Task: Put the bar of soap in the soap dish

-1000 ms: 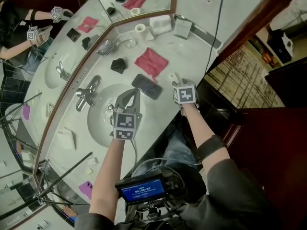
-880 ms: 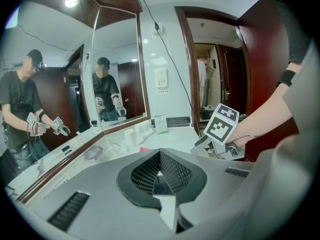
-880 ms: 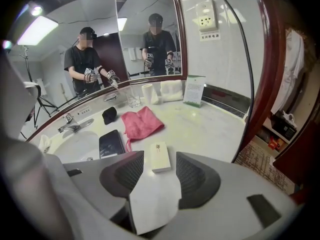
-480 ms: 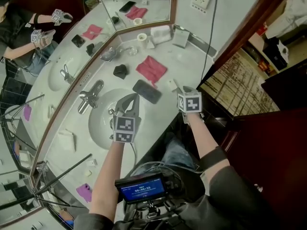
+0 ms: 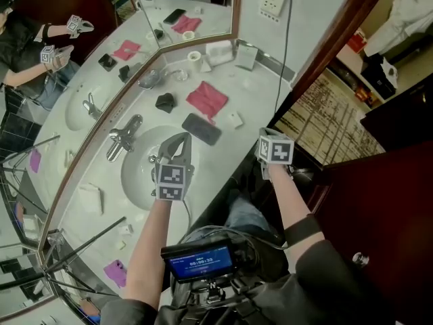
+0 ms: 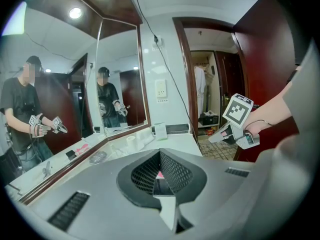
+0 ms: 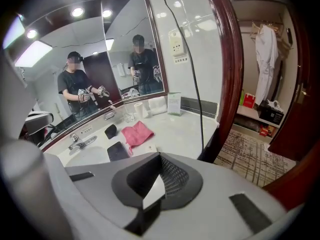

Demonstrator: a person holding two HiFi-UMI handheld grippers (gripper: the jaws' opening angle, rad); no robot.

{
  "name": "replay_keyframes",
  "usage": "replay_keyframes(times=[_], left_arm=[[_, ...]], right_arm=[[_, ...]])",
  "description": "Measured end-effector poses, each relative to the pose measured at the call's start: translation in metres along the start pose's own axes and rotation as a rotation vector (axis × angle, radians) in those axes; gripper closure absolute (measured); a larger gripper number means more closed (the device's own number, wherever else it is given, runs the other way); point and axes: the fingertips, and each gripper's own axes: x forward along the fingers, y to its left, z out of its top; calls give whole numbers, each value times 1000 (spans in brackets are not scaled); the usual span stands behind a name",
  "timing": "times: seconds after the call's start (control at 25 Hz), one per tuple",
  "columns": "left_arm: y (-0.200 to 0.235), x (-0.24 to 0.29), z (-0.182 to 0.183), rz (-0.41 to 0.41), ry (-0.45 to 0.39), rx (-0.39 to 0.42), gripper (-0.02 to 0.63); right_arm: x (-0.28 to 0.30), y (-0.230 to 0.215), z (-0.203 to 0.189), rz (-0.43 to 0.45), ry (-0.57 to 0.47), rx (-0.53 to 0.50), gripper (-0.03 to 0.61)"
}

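The right tool is clenched, its jaws having just been closing, and its own view shows nothing caught between them. It hangs off the near edge of the pale stone table. Taking the top of the head view as 12 o'clock, the small white square bar of soap lies flat on the bare table at the tool's 10 o'clock, near it but apart. The left tool is clenched as well, with nothing in its jaws, and hovers over the round white basin sunk into the table. Just beside its tip at 1 o'clock lies a flat dark rectangular slab. A chrome tap stands at its 9 o'clock on the basin's rim. Farther out at 12 o'clock sit a small black lump and, to the right of it, a rumpled pink cloth. Beyond them, near the mirror's wooden frame, are a shallow round silvery dish, a white paper roll and a folded white towel.
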Motion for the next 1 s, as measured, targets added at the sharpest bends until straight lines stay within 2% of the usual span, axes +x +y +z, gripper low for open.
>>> replay_keyframes(times=[0.4,0.52,1.0], left_arm=[[-7,-10,-3,-18,-3,5,614],[-13,-7,-4,-32,3,28,614],[-17,4,-5,-27,7,26,614]], right_arm=[[-17,-15,-13,6,-22,78,563],[-19,-18,-12,11,-29,87,561],[-18,-26,-14,28,-28,91,561]])
